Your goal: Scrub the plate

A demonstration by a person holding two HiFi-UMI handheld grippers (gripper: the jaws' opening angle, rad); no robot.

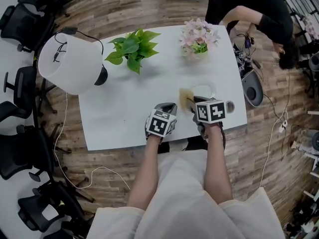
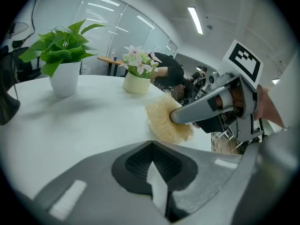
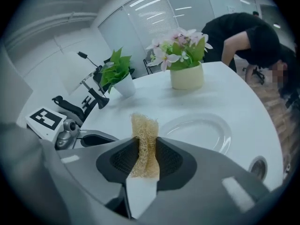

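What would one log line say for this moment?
step: pre-scrub | right gripper: shut on tan fibrous scrub pad, by white round plate | left gripper: shut, empty

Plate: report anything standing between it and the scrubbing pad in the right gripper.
Nothing visible does. The loofah pad, clamped in the right gripper's jaws, faces the plate across bare white table. The left gripper sits off to the pad's left, outside that path.

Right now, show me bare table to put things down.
Widest bare patch: left half of the table, bordered by lamp, green plant and left gripper. Smaller gap between green plant and flowers. Crowded: front right, around plate, sponge, right gripper.
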